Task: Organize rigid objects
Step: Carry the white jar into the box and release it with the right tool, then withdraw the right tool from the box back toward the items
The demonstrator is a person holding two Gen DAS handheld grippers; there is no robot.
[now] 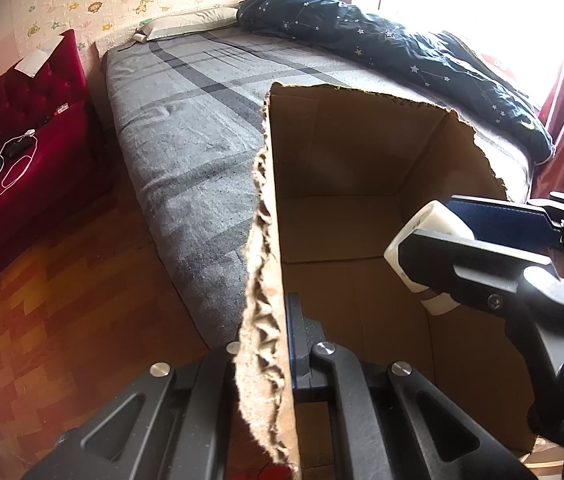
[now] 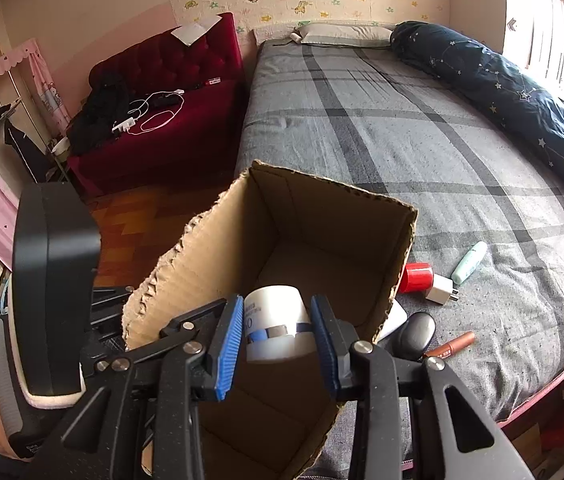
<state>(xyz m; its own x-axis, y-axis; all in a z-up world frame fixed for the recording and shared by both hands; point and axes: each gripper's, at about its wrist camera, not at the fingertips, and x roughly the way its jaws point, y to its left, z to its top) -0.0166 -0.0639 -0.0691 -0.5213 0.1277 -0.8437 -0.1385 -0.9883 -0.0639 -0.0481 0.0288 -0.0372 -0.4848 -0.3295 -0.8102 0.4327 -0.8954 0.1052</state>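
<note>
An open cardboard box point(image 2: 322, 232) with torn rims stands at the foot of the grey plaid bed point(image 2: 402, 120). My right gripper point(image 2: 277, 304) hangs over the box opening, its blue pads shut on a white jar point(image 2: 275, 320) with a blue band. In the left wrist view the same jar point(image 1: 414, 224) shows at the right, above the box point(image 1: 354, 152) floor. My left gripper point(image 1: 269, 344) is shut on the box's torn left wall. Right of the box on the bed lie a red cap point(image 2: 416, 276), a white charger plug point(image 2: 442, 288), a mint tube point(image 2: 470, 262), a black oval case point(image 2: 416, 334) and a copper lipstick point(image 2: 452, 344).
A dark star-print duvet point(image 2: 502, 80) runs along the bed's window side, with a pillow point(image 2: 346, 34) at the head. A red sofa point(image 2: 169, 100) with cables and dark clothes stands left of the bed. Wooden floor point(image 1: 61, 280) lies between them.
</note>
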